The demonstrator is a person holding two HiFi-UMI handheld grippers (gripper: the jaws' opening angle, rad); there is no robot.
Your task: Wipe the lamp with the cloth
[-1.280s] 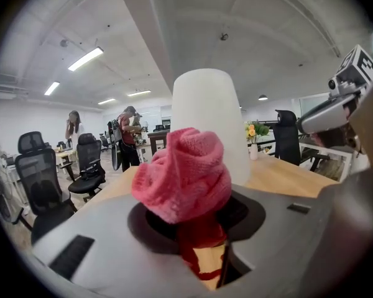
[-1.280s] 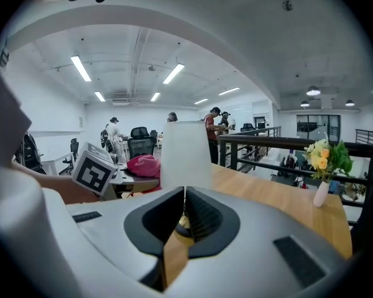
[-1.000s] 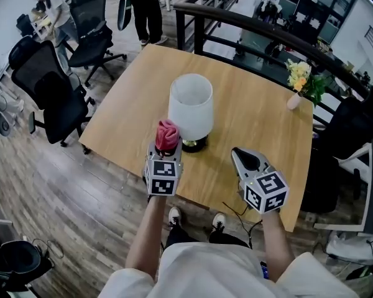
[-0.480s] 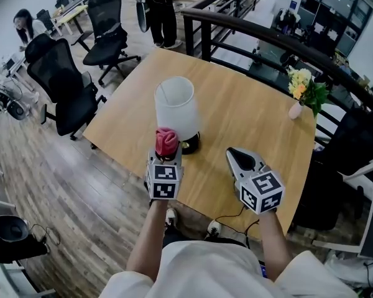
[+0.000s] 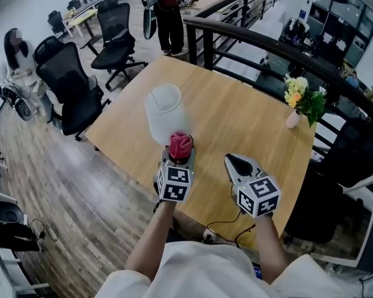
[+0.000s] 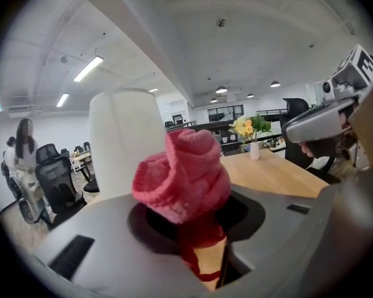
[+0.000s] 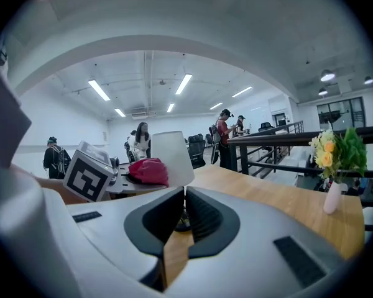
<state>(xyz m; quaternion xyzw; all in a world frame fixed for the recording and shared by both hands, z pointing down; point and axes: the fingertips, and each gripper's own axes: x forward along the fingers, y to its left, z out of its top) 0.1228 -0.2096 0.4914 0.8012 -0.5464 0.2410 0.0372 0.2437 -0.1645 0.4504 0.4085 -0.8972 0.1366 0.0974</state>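
Pink cloth (image 6: 183, 176) clamped in left gripper (image 6: 199, 247); right gripper (image 7: 184, 197) closed, empty

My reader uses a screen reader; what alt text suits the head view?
The left gripper holds a bunched pink cloth by a white-shaded lamp on a wooden table. The right gripper, shut and empty, hovers to its right.
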